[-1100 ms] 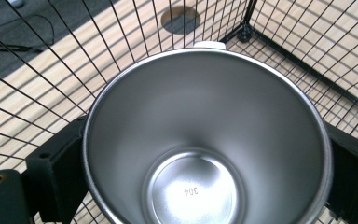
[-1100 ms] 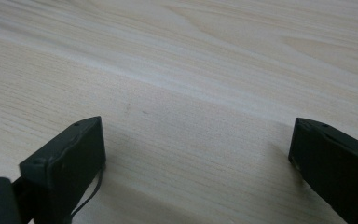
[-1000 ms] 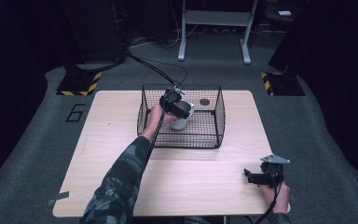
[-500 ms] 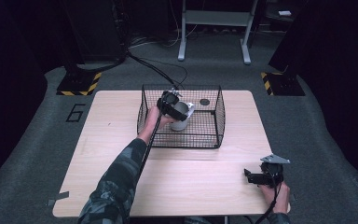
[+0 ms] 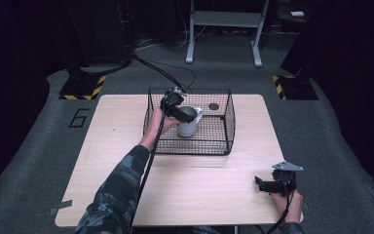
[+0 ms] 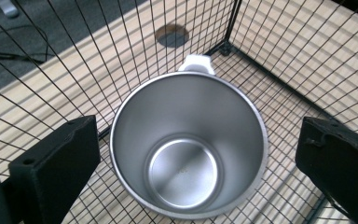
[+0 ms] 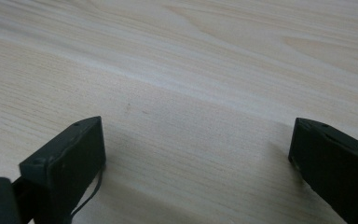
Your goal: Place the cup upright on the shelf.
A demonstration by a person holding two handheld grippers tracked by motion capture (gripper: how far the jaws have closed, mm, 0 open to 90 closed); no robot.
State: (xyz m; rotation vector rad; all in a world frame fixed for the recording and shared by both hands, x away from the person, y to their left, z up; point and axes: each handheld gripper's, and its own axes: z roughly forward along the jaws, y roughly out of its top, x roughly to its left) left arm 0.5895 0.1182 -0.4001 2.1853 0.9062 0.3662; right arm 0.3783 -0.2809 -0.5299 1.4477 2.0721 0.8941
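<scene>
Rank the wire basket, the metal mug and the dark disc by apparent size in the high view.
1. Wire basket, clearly largest.
2. Metal mug, standing inside it under the left tool.
3. Dark disc, smallest, lying near the basket's far side.

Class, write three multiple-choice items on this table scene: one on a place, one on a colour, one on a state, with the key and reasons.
1. Where does the silver metal mug stand?
A. inside the black wire basket
B. on the bare table beside the basket
C. on the floor

2. What colour is the mug's handle?
A. red
B. white
C. blue

3. How are the jaws of the left gripper?
A. shut on the handle
B. shut on the basket's wire
C. open, either side of the mug

Key: 1 A, mesh surrounds the mug; 2 B, the handle shows white at the rim; 3 C, gaps show between each jaw and the mug.
</scene>
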